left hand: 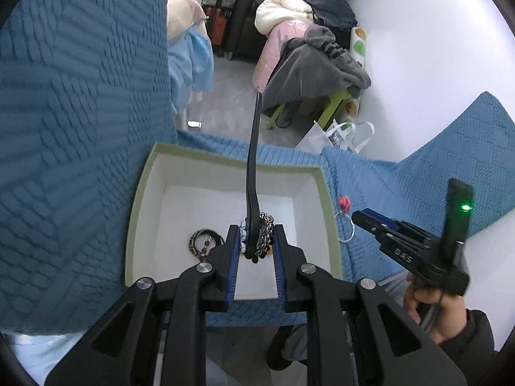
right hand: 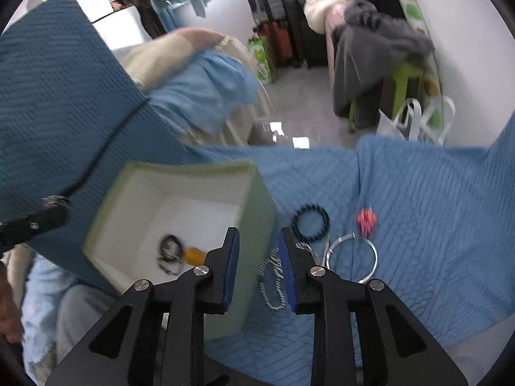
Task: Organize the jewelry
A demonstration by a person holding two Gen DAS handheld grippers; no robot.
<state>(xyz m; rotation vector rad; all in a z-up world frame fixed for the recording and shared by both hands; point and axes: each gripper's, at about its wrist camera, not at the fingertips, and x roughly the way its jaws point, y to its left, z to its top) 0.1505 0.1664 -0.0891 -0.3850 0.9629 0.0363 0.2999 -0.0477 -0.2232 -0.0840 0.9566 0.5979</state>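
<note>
My left gripper (left hand: 256, 241) is shut on a bundle of jewelry: a long black strap (left hand: 252, 167) that sticks up, a metal chain (left hand: 265, 234) and white beads. It hangs over the white box with a green rim (left hand: 325, 193). In the box lies a patterned bracelet (left hand: 201, 239). My right gripper (right hand: 259, 251) is open and holds nothing, low over the blue cover beside the box wall (right hand: 257, 212). A striped bead bracelet (right hand: 273, 284) lies under its fingers. Just beyond lie a black bead bracelet (right hand: 310, 222), a silver hoop (right hand: 352, 257) and a pink charm (right hand: 367, 218).
The box rests on a blue quilted cover (right hand: 434, 225) over a seat, with a raised blue cushion (left hand: 80, 112) on the left. A hand (left hand: 428, 302) holds the right gripper (left hand: 363, 220). Beyond the edge are floor, a clothes-laden green stool (left hand: 338, 96) and a white bag (left hand: 334, 135).
</note>
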